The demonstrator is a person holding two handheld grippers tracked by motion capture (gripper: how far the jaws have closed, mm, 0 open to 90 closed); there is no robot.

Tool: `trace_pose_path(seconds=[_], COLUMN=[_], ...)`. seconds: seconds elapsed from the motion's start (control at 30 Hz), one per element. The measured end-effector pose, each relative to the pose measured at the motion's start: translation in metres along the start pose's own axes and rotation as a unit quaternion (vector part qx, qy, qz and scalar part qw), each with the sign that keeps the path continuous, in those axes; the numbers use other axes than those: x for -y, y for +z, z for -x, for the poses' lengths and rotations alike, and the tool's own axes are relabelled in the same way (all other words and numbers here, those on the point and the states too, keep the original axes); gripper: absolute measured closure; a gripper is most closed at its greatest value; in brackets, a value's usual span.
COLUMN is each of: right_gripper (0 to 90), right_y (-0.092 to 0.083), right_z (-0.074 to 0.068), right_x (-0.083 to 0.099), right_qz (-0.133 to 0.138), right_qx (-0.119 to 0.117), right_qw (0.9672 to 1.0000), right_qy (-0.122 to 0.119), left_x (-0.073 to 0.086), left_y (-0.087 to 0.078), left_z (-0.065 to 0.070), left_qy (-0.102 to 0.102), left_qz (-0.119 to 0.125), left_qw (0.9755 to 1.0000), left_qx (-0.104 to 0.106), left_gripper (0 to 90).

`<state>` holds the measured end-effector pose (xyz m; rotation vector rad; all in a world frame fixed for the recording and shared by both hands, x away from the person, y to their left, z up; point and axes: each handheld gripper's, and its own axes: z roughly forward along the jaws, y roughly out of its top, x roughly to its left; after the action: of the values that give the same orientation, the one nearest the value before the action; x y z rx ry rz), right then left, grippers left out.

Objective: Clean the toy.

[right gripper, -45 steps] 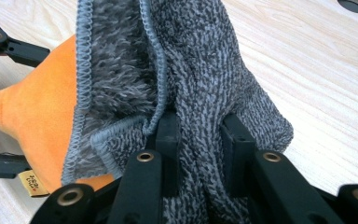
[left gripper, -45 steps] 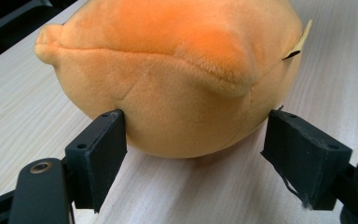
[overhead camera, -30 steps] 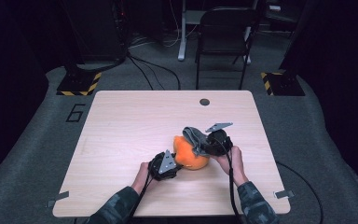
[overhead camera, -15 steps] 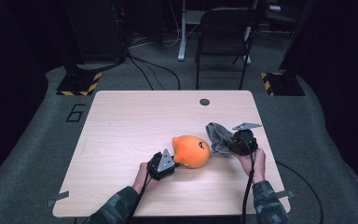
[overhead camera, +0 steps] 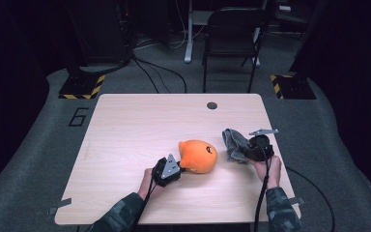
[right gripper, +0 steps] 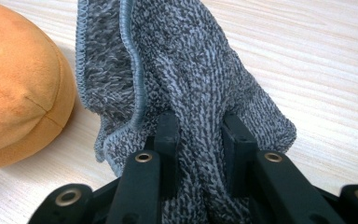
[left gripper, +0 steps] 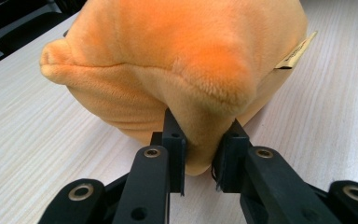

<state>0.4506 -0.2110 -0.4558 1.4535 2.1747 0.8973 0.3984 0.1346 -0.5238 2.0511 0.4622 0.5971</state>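
Showing "6" (overhead camera: 78,117) beside table (overhead camera: 125,130).

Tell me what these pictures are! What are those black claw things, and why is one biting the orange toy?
A person sits at a wooden table and holds a pinching tool, called a gripper, in each hand. The big picture comes from a camera up high, looking down. The other two come from little cameras riding on the grippers, so you look along the black claws.

The left gripper has just been closing its jaws, and they now pinch a fold of the orange plush toy, which lies on the table. The right gripper is shut on a grey cloth, bunched up beside the toy. Near the table's far edge there is a small dark round spot; I cannot tell what it is.
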Motion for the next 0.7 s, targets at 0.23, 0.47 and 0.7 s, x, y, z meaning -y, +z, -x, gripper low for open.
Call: trace_pose_path(seconds=[0.23, 0.47, 0.7], right_gripper=[70.7, 70.7, 70.8], right_y=[0.0, -0.002, -0.004], right_z=[0.002, 0.003, 0.005], right_x=[0.0, 0.0, 0.0], right_qz=[-0.001, 0.0, 0.006], right_qx=[0.0, 0.001, 0.002], right_qw=[1.0, 0.9999, 0.9999], right_qy=[0.005, 0.011, 0.011], left_x=[-0.005, -0.016, -0.031], left_y=[-0.004, -0.017, -0.031], left_z=[-0.002, -0.011, -0.019], left_qy=[-0.02, -0.066, -0.127], left_qz=[0.014, 0.033, 0.041], left_qw=[0.9997, 0.9971, 0.9901], left_qx=[0.001, 0.018, 0.044], left_gripper=[79.4, 79.7, 79.5])
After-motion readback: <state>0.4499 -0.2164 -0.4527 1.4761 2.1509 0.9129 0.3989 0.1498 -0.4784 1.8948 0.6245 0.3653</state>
